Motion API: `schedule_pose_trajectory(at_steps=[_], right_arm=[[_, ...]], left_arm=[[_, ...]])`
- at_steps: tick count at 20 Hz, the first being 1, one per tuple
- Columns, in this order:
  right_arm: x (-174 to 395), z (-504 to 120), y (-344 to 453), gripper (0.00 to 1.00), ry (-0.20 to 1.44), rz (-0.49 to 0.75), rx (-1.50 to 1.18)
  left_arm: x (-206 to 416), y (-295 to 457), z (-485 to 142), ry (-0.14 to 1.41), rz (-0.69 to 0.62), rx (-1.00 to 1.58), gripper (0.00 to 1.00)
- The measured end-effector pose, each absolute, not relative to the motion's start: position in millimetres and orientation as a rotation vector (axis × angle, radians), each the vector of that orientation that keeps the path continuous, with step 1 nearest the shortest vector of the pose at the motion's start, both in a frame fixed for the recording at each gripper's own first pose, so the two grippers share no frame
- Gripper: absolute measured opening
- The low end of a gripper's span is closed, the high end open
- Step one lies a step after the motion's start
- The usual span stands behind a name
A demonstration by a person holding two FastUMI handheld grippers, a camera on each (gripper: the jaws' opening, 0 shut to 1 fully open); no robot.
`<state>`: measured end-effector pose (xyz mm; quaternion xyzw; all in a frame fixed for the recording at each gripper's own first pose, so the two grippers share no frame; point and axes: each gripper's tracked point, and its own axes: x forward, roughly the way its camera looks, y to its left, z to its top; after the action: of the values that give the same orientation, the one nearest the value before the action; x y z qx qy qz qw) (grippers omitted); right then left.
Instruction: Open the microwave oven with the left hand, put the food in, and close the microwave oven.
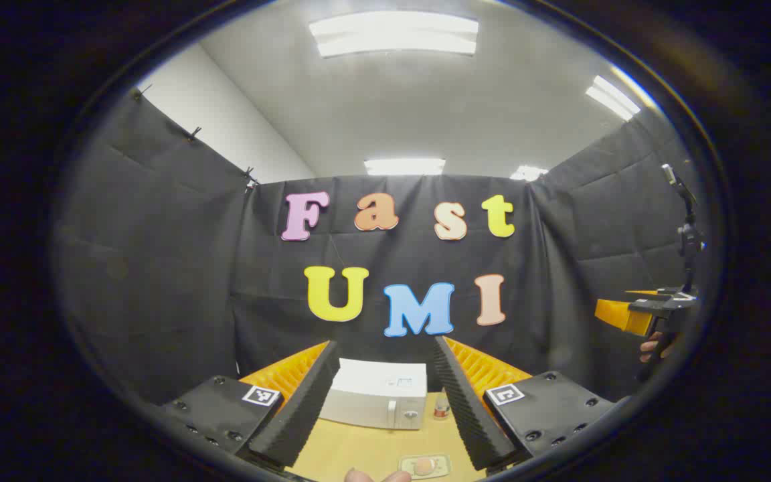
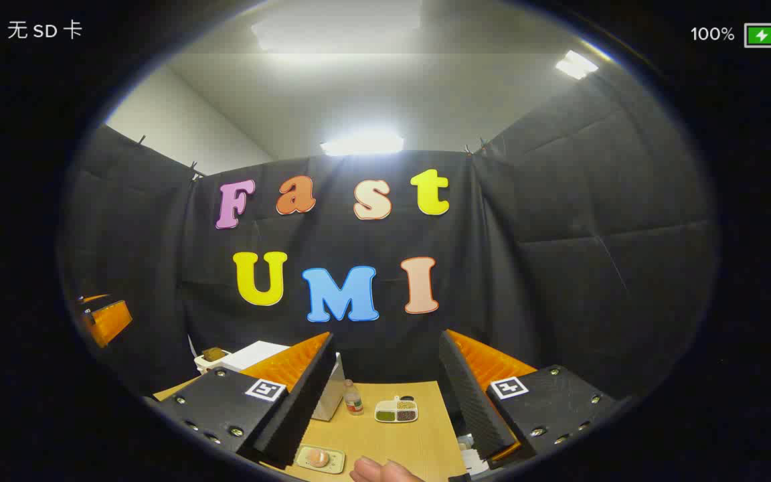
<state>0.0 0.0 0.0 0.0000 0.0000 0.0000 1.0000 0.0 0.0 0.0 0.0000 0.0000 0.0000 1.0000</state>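
A white microwave [image 1: 375,400] stands with its door closed at the back of the wooden table [image 1: 359,448]. My left gripper [image 1: 384,348] is open and held above the table, its fingers framing the oven from a distance. A small plate with a round piece of food [image 1: 424,466] lies near the front edge. In the right gripper view the same plate of food [image 2: 319,458] sits low between the fingers of my open right gripper [image 2: 386,338]. The microwave [image 2: 258,353] is partly hidden behind that gripper's left finger. Neither gripper holds anything.
A small bottle [image 1: 442,406] stands just right of the microwave, also seen as the bottle [image 2: 353,397]. A divided dish [image 2: 396,410] lies mid-table. A person's hand [image 2: 385,472] rests at the front edge. The other gripper [image 1: 646,311] hovers far right. Black cloth walls surround the table.
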Motion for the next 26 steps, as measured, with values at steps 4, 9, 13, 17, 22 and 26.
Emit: schedule_pose_trajectory(at_steps=[4,9,13,17,22,26], right_arm=[[2.0,-1.6,-3.3,0.95,0.003,0.009,0.005],[8.7,-3.5,-9.6,0.95,0.007,0.022,0.011],[14.7,-7.3,-14.7,0.95,0.017,0.034,0.010],[24.3,-16.3,-24.3,0.95,0.034,0.041,0.008],[37.1,-31.3,-33.5,0.95,0.062,0.065,0.010],[46.8,-46.4,-41.0,0.95,0.062,0.079,0.037]], left_arm=[[2.2,-6.9,0.3,0.002,0.007,0.010,0.94],[7.5,-18.0,2.4,0.001,0.013,0.024,0.94],[11.3,-26.2,-2.8,0.007,0.018,0.022,0.94],[19.3,-37.9,-15.4,0.030,0.016,0.007,0.94],[34.4,-47.4,-34.8,0.068,0.030,-0.007,0.93],[40.6,-62.2,-58.7,0.092,0.032,-0.018,0.95]])
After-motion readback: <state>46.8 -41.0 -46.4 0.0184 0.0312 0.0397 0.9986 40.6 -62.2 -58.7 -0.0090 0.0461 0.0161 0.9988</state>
